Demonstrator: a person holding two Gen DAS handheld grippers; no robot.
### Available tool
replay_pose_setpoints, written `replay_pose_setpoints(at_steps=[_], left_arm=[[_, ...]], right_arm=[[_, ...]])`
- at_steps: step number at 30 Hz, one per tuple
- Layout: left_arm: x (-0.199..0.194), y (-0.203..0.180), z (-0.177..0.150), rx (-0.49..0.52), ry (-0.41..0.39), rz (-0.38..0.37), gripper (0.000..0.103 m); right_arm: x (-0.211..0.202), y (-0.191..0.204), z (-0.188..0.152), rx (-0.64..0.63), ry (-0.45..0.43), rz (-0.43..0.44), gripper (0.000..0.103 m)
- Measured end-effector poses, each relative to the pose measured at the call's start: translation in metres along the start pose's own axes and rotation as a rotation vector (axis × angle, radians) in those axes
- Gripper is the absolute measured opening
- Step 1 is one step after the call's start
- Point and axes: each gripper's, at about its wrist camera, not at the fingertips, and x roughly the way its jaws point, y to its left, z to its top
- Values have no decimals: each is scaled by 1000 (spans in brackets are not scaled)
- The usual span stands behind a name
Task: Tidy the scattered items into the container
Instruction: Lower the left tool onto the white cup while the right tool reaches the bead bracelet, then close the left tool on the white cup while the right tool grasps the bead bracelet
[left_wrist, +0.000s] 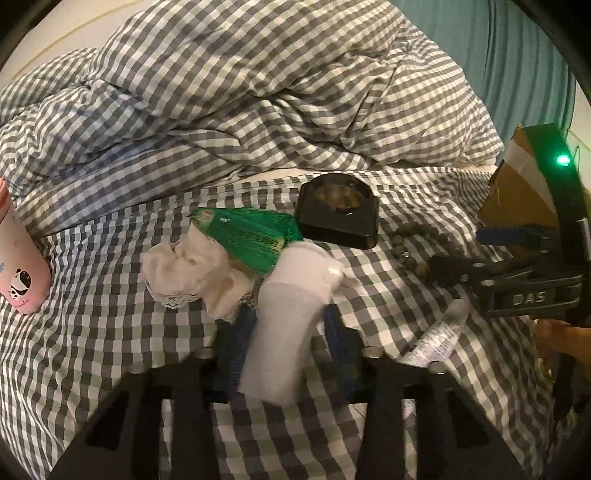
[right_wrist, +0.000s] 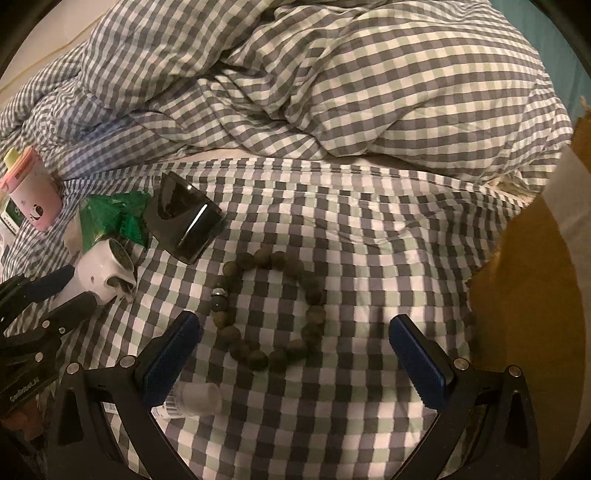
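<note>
Support surface: a bed with grey-and-white checked sheet (right_wrist: 369, 229). A bunched checked duvet (right_wrist: 332, 85) lies across the far side. On the sheet: bead bracelet (right_wrist: 271, 310) near centre; black glossy box (right_wrist: 184, 218) just beyond it to the left; green packet (left_wrist: 251, 236) over crumpled white cloth (left_wrist: 192, 273); pink panda cup (right_wrist: 33, 192) far left; small white tube (left_wrist: 439, 336) nearest.

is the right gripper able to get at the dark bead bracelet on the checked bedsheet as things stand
Probably yes. The right gripper is open, pointing down at the dark bead bracelet, which lies flat on the checked bedsheet just ahead of its blue pads. Nothing lies over the beads; the small white tube lies below the left pad.
</note>
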Motion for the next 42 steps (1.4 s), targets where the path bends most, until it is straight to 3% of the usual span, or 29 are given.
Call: replay_pose_setpoints(at_steps=[5, 9, 12, 14, 20, 31, 32, 33, 42], left_arm=[[-4, 2, -3, -28, 0, 1, 31], [-9, 5, -4, -48, 4, 4, 31], [-13, 8, -5, -63, 4, 13, 31], [-16, 9, -5, -75, 1, 15, 31], [-30, 10, -2, -93, -24, 24, 31], [-63, 12, 4, -115, -72, 44, 26], [-66, 12, 4, -116, -76, 47, 9], [-69, 12, 4, -119, -74, 50, 4], [-80, 9, -1, -121, -58, 42, 5]], right_arm=[[11, 7, 2, -17, 20, 7, 99], [18, 13, 1, -35, 46, 14, 82], [17, 16, 1, -56, 42, 7, 65], [15, 16, 2, -65, 32, -6, 39], [6, 14, 5, -64, 16, 15, 11], [-28, 16, 3, -63, -27, 43, 11], [-32, 16, 4, -62, -30, 45, 11], [-34, 15, 4, -59, -35, 48, 11], [-70, 15, 1, -58, -78, 67, 11]])
